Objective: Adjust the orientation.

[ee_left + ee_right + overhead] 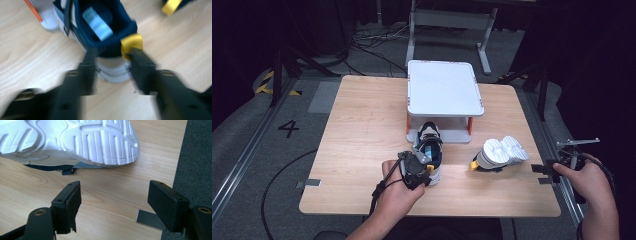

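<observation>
A navy and white shoe (430,145) stands upright, its toe under the white stand (444,90). My left gripper (424,170) is at its heel. In the left gripper view, which is blurred, the jaws (111,53) press on both sides of the heel of this shoe (100,25), beside its yellow pull tab (131,45). A second shoe (502,152) lies to the right with its white sole up. My right gripper (542,172) is by the table's right edge, open and empty (115,186), a short way from that shoe's sole (82,140).
The wooden table (362,125) has bare room on its left half. A metal bracket (150,218) sits at the table's right edge, with grey floor (197,157) beyond. Cables and a metal frame (447,20) lie on the floor behind the table.
</observation>
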